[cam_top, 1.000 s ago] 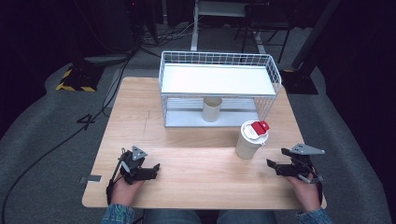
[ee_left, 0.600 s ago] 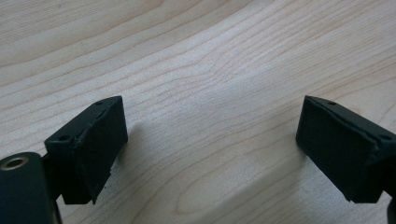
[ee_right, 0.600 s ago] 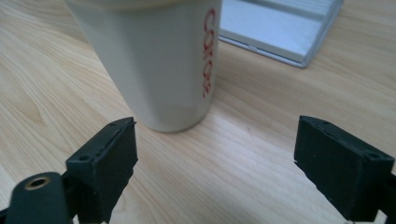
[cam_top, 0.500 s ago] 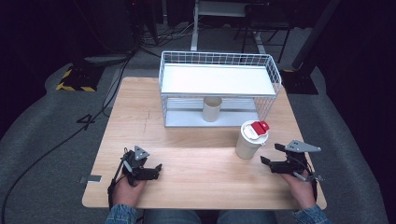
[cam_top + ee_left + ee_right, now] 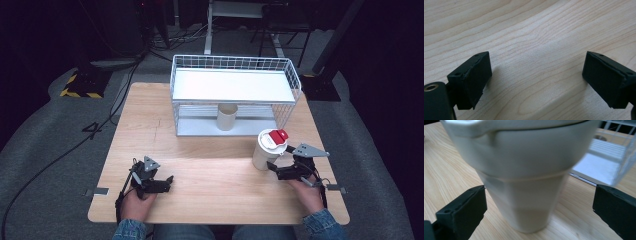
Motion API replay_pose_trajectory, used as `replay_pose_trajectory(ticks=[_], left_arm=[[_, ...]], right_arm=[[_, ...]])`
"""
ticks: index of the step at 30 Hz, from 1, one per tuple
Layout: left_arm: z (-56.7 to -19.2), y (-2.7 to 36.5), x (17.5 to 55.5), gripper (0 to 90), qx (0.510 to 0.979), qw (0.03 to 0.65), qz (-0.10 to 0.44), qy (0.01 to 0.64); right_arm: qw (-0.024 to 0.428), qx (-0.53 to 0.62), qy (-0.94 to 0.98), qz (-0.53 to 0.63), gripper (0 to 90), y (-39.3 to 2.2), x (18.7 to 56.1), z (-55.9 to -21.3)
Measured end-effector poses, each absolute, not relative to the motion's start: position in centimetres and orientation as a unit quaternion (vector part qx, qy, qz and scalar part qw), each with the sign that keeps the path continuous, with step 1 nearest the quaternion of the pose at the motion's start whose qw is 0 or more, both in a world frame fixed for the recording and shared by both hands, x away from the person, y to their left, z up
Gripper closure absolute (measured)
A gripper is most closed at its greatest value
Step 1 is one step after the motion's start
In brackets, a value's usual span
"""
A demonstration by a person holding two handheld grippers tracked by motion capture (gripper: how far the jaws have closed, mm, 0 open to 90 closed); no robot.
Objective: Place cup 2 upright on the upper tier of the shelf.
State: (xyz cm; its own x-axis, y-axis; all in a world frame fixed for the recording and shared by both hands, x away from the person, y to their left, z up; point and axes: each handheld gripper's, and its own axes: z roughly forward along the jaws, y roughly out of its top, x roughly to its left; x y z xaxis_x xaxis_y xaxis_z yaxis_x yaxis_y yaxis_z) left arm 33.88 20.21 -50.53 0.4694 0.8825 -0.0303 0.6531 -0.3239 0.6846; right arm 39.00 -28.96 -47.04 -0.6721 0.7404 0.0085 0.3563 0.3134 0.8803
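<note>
Beside the white cup (image 5: 266,156), the right claw (image 5: 274,168) has just been opening wide, grasping nothing

Both grippers are black, boxy tools. The right gripper (image 5: 274,167), beside the white cup (image 5: 266,150), carries a grey three-cornered plate on top; the left gripper (image 5: 169,180), well apart from that cup, bears a smaller grey one. A thin black cable trails from each. Their jaws end in matte black rectangular pads (image 5: 471,80) with small screw holes near the corners. The sleeves (image 5: 131,230) are blue denim.
</note>
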Motion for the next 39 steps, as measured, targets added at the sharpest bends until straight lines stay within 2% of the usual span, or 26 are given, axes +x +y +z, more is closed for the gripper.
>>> replay_pose_trajectory(ticks=[22,27,28,39], left_arm=[[-50.5,20.2,33.9,9.5,0.794,0.323,0.177,0.483],[-50.5,20.2,33.9,9.5,0.795,0.323,0.177,0.482],[-50.5,20.2,33.9,9.5,0.795,0.323,0.177,0.483],[-50.5,20.2,33.9,9.5,0.794,0.323,0.177,0.483]], right_arm=[[0.185,0.357,0.744,0.534,0.1,-26.7,40.9,-48.1],[0.188,0.352,0.744,0.535,4.8,-26.5,40.9,-48.0],[0.186,0.350,0.744,0.538,9.4,-26.4,40.8,-48.0],[0.201,0.346,0.748,0.530,10.8,-26.2,40.6,-48.0]])
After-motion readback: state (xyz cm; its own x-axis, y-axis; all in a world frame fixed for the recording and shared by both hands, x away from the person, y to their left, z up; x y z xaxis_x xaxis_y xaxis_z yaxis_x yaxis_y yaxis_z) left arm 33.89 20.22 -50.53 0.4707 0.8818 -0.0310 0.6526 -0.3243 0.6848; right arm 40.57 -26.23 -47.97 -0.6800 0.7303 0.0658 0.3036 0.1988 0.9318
